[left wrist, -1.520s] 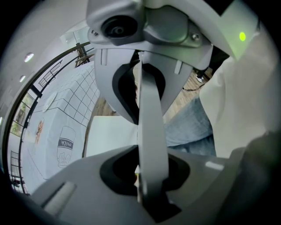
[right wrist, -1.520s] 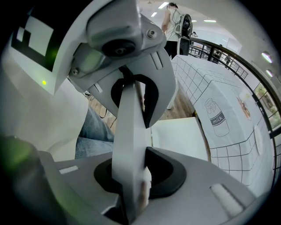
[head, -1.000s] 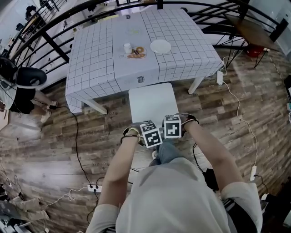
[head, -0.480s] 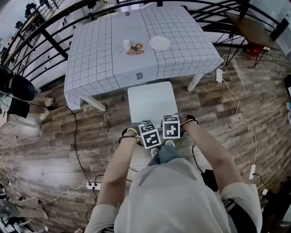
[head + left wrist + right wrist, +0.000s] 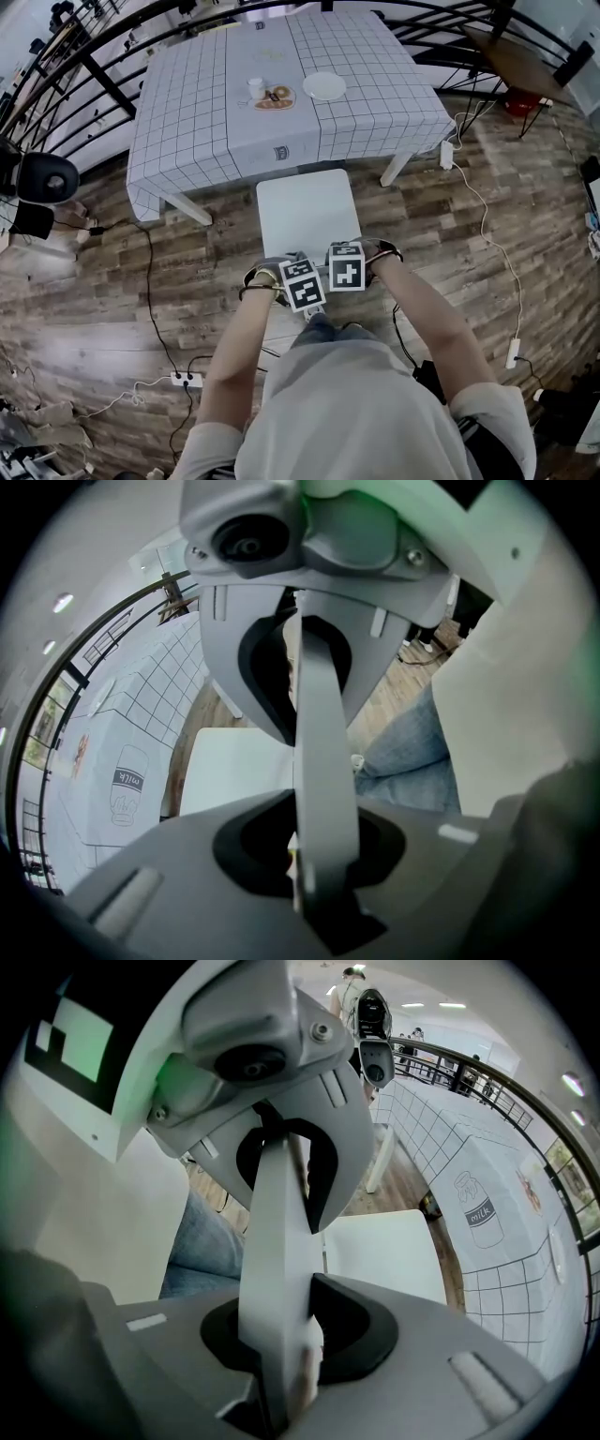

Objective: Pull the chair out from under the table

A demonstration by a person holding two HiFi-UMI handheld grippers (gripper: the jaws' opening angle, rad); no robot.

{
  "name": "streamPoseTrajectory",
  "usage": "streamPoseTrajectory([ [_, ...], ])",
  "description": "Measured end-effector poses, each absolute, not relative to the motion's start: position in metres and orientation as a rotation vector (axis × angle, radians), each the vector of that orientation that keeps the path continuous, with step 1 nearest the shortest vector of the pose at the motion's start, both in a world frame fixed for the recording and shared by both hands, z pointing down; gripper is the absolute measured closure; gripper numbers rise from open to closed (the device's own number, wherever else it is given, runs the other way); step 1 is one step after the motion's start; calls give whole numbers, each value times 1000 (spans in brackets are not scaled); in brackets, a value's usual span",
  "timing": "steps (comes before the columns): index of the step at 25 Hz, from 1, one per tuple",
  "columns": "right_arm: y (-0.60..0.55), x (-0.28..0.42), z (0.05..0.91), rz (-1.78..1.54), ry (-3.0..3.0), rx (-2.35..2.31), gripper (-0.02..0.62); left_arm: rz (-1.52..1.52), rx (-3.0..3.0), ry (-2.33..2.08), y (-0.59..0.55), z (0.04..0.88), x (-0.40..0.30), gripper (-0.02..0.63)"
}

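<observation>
Head view, with both gripper views. The chair (image 5: 307,211) stood at twelve o'clock from the person, between them and the table (image 5: 397,170), which lay farther out along the same line under a checked tablecloth (image 5: 187,141).

The left gripper (image 5: 303,284) and the right gripper (image 5: 345,266) sat side by side at the six o'clock edge of the chair, both pointing steeply down. Each gripper view showed a white slab, the backrest (image 5: 277,1241), running straight through the jaws. Each pair was closed onto it, the pads pressing its two faces.

The seat (image 5: 234,771) lay almost wholly in the open over the wooden floor (image 5: 487,234). Only its twelve o'clock edge met the hanging hem of the tablecloth, and whether any of it remained beneath the hem could not be told.

On the tabletop a cup (image 5: 256,88) stood with a plate (image 5: 323,86) at its three o'clock.

Judged progress: the grasp was made and most of the withdrawal appeared done. What seemed left was a short further pull toward six o'clock, to clear the hem and give sitting room, and then the release of both grips.
</observation>
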State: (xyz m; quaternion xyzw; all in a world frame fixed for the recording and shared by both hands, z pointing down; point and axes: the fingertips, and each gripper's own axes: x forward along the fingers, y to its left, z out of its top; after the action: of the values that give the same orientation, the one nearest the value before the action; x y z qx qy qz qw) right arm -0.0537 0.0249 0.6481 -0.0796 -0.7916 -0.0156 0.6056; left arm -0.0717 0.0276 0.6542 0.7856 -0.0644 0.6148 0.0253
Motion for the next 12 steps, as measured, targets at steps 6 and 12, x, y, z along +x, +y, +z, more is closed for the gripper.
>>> streamPoseTrajectory([
  [6,38,-51,647,-36,-1830,-186,517,1898,2424,-201,41,653,-69,529],
  [12,54,-47,648,-35,-1836,-173,517,1897,2426,-204,57,654,-66,529],
])
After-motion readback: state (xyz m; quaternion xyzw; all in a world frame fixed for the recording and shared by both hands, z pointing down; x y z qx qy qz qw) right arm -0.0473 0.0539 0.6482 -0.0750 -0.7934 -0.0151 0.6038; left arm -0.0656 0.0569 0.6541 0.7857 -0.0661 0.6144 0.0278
